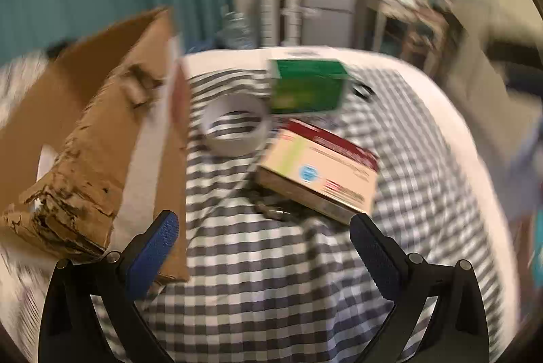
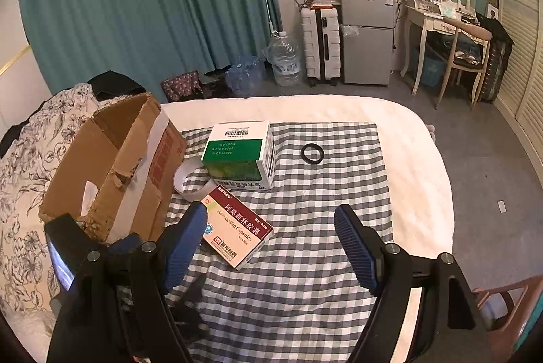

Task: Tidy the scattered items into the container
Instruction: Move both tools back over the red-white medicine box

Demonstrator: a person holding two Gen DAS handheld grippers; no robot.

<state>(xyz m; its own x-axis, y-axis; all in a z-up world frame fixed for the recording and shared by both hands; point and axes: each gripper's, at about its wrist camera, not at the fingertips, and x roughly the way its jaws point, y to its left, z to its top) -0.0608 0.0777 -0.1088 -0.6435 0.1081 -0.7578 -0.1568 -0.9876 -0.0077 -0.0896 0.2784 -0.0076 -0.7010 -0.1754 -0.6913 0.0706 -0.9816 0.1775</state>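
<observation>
Your task has hardly begun: the red-and-cream flat medicine box (image 2: 237, 229), green-and-white carton (image 2: 239, 156), white tape roll (image 2: 188, 179) and black ring (image 2: 312, 154) lie on the checked cloth (image 2: 305, 278) beside the torn brown cardboard box (image 2: 112, 159), and your left gripper (image 1: 263, 256) and right gripper (image 2: 271, 247) both stand apart, holding nothing.

"Amoxicillin Capsules" is printed in Latin letters on the cream face of the red-banded medicine box (image 2: 237, 229), with large white Chinese characters, 阿莫西林胶囊, set on its red band. A barcode is carried on the white top of the green box (image 2: 239, 154); its upside-down digits cannot be read reliably.
</observation>
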